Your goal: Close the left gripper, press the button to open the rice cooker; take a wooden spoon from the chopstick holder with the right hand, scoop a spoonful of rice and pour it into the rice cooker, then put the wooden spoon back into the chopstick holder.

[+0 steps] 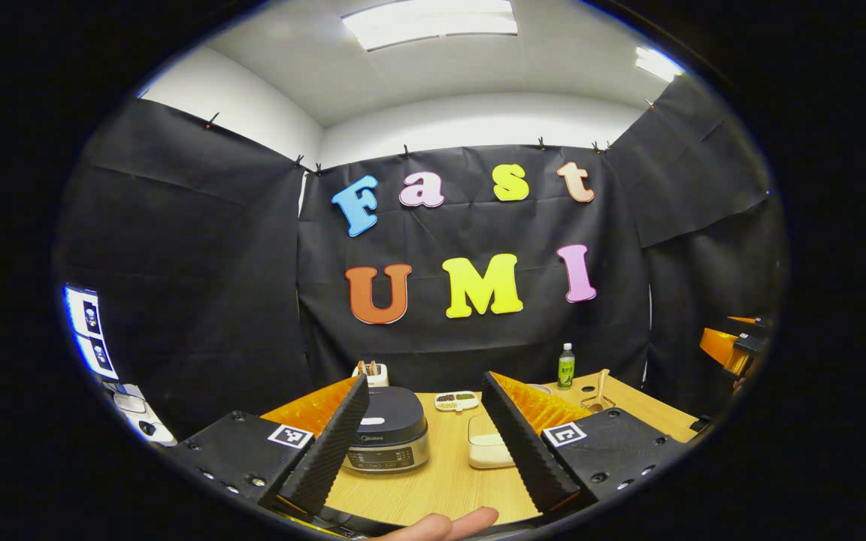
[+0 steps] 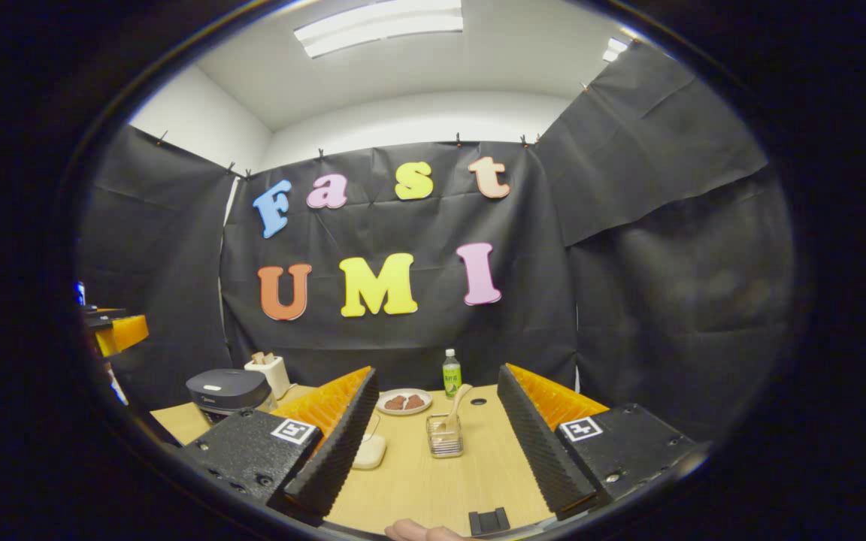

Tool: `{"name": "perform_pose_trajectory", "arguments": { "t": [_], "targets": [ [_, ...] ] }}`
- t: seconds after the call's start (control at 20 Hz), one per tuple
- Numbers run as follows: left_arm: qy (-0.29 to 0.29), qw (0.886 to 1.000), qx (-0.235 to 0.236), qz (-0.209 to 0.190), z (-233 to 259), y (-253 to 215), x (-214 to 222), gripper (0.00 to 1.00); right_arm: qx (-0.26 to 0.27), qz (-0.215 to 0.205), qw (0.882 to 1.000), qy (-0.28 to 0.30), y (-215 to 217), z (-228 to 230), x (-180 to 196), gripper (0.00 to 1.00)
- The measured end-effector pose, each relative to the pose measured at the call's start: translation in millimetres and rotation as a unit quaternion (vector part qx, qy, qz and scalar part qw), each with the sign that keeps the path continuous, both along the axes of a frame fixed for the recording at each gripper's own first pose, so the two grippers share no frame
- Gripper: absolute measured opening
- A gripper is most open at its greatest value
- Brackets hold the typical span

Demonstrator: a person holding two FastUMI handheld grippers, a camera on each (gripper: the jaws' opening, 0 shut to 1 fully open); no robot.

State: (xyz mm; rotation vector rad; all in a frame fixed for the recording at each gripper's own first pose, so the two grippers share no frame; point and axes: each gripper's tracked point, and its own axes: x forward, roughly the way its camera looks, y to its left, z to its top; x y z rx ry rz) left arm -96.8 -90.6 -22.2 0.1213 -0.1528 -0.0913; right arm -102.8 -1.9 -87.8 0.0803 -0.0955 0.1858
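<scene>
The dark rice cooker point(image 1: 388, 439) sits on the wooden table point(image 1: 433, 485) with its lid down, just beyond my left gripper point(image 1: 425, 383), whose fingers stand wide apart with nothing between them. A clear box of white rice point(image 1: 489, 449) stands to its right. In the right gripper view, a wooden spoon point(image 2: 454, 406) leans in the clear chopstick holder point(image 2: 444, 437), straight ahead of my right gripper point(image 2: 437, 376), which is open and empty. The cooker point(image 2: 226, 391) shows far left there, and the rice box point(image 2: 369, 451) is half hidden behind one finger.
A green bottle point(image 2: 451, 372) and a plate of brown food point(image 2: 404, 402) stand at the table's back. A white holder point(image 1: 373, 372) sits behind the cooker, a divided snack dish point(image 1: 457, 400) beside it. The other gripper point(image 1: 734, 346) hovers at the right edge.
</scene>
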Motion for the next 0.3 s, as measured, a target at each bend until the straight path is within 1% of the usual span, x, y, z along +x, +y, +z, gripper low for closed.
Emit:
{"name": "perform_pose_trajectory", "arguments": {
  "t": [0.15,0.2,0.25,0.3],
  "targets": [
    [-0.015,1.0,0.013,0.012,10,8,-3,0.96,0.017,0.005,1.0,-0.002,-2,8,0,1.0],
    [-0.017,1.0,0.012,0.011,11,7,-4,0.95,0.02,0.0,1.0,-0.001,-7,8,2,1.0],
    [-0.016,1.0,0.009,0.008,9,4,-6,0.9,0.022,-0.005,1.0,-0.002,-11,9,3,1.0],
    [-0.016,1.0,0.007,0.005,8,3,-6,0.9,0.02,-0.008,1.0,-0.002,-12,9,4,1.0]
  ]
}}
